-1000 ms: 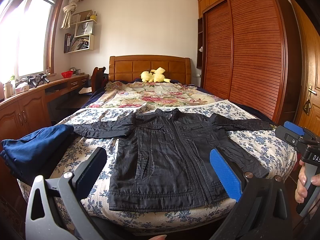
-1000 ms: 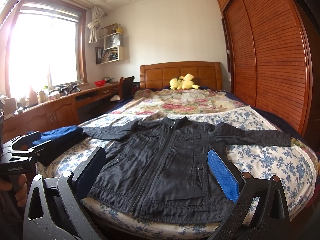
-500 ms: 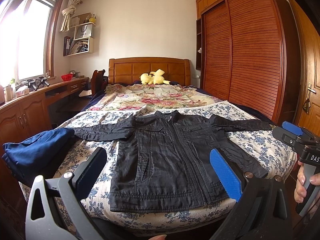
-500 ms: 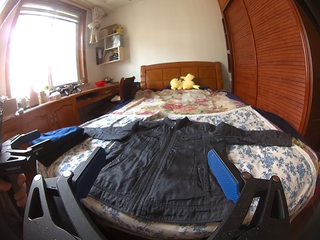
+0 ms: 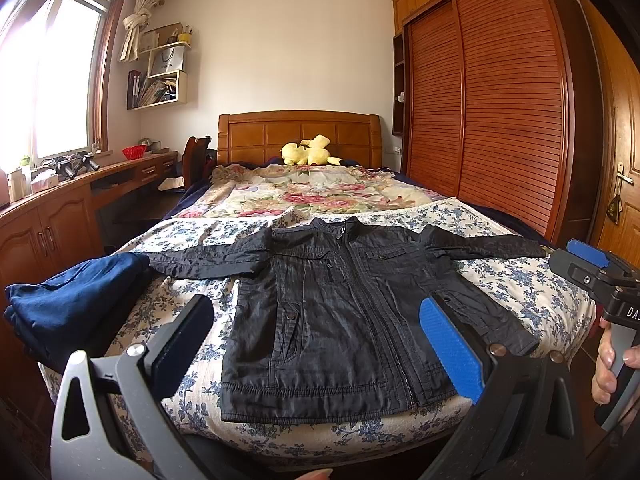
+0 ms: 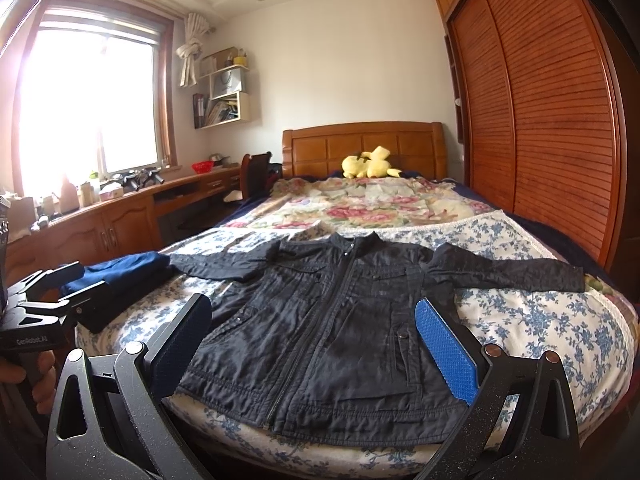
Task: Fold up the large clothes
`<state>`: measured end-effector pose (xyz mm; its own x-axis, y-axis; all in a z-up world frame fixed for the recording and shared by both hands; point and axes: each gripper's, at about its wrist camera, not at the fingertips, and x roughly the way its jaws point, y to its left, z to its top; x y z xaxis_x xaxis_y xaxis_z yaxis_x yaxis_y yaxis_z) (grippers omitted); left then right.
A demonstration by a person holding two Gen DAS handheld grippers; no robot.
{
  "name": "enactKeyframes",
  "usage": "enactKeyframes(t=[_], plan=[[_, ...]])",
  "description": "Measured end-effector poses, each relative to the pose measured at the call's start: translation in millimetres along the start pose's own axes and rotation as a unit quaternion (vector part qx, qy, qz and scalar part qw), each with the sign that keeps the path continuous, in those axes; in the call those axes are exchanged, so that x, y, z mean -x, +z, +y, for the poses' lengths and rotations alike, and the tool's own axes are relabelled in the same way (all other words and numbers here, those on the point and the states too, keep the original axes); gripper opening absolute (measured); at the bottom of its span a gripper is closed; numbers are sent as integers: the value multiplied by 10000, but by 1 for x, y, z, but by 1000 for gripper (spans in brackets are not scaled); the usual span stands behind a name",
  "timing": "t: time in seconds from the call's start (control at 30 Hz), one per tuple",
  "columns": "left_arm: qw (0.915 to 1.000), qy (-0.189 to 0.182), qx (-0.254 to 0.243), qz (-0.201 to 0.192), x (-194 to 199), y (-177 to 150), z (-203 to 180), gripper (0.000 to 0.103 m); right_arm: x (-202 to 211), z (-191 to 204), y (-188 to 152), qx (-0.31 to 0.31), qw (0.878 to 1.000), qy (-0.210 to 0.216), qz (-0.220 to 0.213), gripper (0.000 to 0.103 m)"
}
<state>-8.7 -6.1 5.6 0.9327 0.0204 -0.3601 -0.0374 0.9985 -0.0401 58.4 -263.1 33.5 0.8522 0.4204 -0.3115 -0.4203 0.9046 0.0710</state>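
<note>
Around the black jacket [image 5: 340, 316] the room is crowded but the jacket itself lies unobstructed: it is spread flat, front up and zipped, on the blue-flowered sheet [image 5: 532, 292] at the foot of the bed [image 5: 298, 132], both sleeves stretched sideways. Just beside the left sleeve cuff sits a folded navy garment [image 5: 72, 300] at the bed's left edge. Further up, a rose-patterned quilt [image 5: 304, 190] covers the mattress, and a yellow plush toy [image 5: 308, 152] rests against the headboard. A slatted wooden wardrobe [image 5: 500, 112] fills the right wall; a wooden desk [image 5: 60, 204] runs under the window [image 5: 52, 80] on the left.

Both tools hang short of the bed, touching nothing. The left gripper [image 5: 320, 344] has its 2 fingers spread wide, framing the jacket's lower half with nothing between them. The right gripper [image 6: 316, 344] is equally wide apart and empty, hovering above the hem.

Only the left wrist view shows the right gripper from outside, at the far right edge with a hand [image 5: 612, 364] around its handle, plus a door handle behind it. Only the right wrist view shows the left gripper's dark body at the lower left, close to the navy garment, with fingers [image 6: 40, 380] wrapped on its grip.
</note>
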Motion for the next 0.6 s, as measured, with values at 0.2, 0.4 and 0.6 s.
enactKeyframes(t=[0.2,0.4,0.6], plan=[[10000,-12,31,29,-2,-3,2,103,0,0,0,-6,10000,4,16,103],[9999,12,58,125,-13,-9,8,103,-7,0,-5,14,10000,19,73,103],[9991,135,188,358,-44,-19,25,103,-36,2,-8,115,9997,131,195,103]])
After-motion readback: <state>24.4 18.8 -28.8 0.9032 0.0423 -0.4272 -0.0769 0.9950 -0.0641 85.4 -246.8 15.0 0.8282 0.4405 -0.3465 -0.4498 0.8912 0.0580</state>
